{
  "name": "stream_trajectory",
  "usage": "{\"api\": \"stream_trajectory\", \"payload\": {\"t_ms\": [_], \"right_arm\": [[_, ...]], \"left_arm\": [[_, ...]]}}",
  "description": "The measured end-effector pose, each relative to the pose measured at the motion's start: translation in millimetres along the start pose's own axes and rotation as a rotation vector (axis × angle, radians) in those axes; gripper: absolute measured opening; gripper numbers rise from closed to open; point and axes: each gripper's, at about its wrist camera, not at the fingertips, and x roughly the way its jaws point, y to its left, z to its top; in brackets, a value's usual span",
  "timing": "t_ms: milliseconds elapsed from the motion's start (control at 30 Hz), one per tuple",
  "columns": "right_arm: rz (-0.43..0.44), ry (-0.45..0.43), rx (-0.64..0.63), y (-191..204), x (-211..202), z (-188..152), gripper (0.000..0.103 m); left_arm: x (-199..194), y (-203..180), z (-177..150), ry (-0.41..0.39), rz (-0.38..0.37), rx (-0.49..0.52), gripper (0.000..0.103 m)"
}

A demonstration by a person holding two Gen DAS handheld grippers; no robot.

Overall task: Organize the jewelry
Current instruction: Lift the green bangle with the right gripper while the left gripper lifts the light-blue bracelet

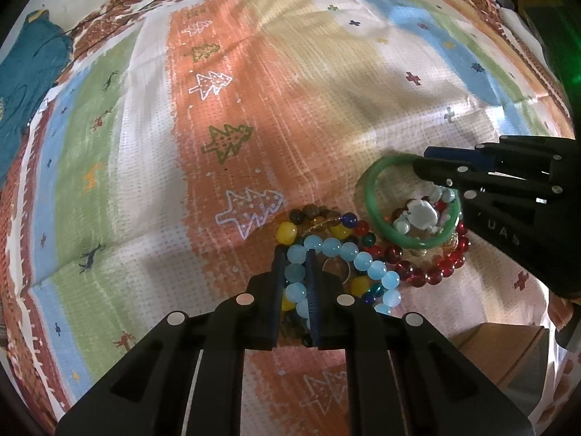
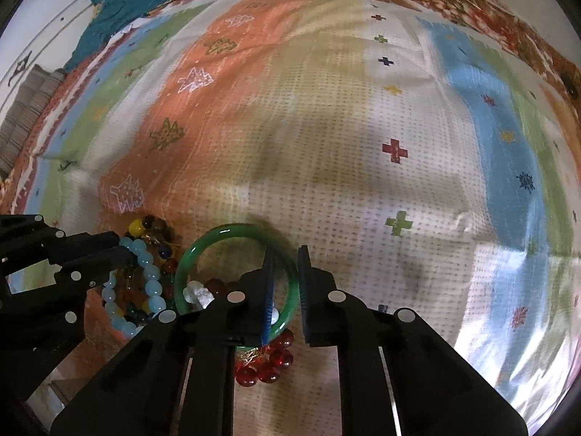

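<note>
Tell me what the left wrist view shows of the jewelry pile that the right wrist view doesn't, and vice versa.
Only the left wrist view shows the left gripper straddling the light blue bead bracelet and the whole red bead bracelet. Only the right wrist view shows the right gripper with the green bangle rim between its fingers, not visibly clamped. Both show the bangle, blue beads, multicolored bead bracelet and striped cloth.

We see open cloth [image 2: 363, 167] ahead and right; bracelets [image 1: 363, 254] crowd both grippers, teal garment [image 1: 25, 83] far left
</note>
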Motion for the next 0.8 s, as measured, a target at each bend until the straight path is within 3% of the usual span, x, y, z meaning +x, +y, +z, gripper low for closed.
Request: {"api": "stream_trajectory", "payload": {"t_ms": [800], "right_arm": [[-0.057,-0.117,0.019,3.0,-81.9,-23.4,0.008]], "left_arm": [[-66.8,-14.7,-13.0,-0.115,-0.046,-0.016,0.011]]}}
